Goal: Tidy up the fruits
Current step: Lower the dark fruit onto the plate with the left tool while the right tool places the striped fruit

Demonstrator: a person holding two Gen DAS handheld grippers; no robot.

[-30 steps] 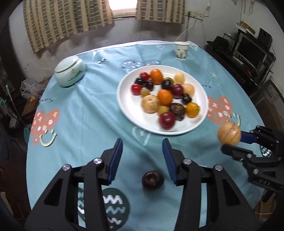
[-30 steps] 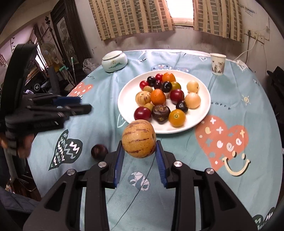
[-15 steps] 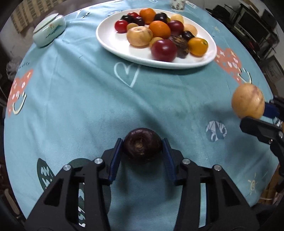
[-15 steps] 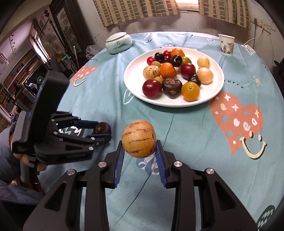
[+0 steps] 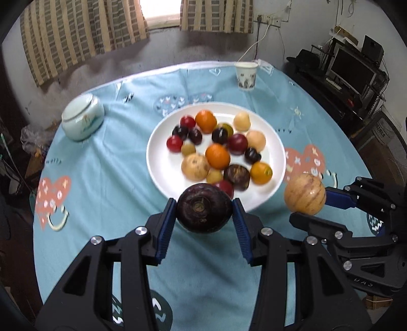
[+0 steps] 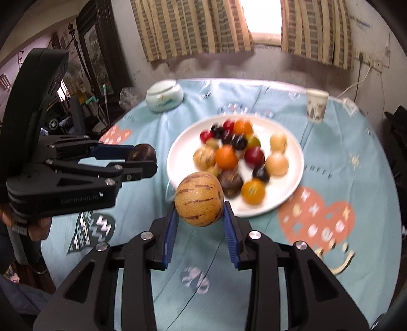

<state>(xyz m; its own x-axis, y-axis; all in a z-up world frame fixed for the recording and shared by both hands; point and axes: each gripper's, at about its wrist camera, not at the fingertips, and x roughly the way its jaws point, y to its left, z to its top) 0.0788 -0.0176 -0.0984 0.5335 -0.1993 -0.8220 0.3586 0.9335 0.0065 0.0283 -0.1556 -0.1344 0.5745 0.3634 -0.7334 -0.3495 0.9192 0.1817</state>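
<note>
The left claw grips a dark purple fruit at lower centre, raised above the counter. The right claw clamps a striped yellow melon just below the white plate of fruit at mid-frame.

A lived-in room of a home. A round desk wears a light blue cloth printed with hearts and smiling faces. Striped curtains flank a small window in the far wall. A lidded ceramic jar and a paper cup stand on the cloth. A monitor on a cluttered stand fills the far right; a dark wooden cabinet stands at left.
</note>
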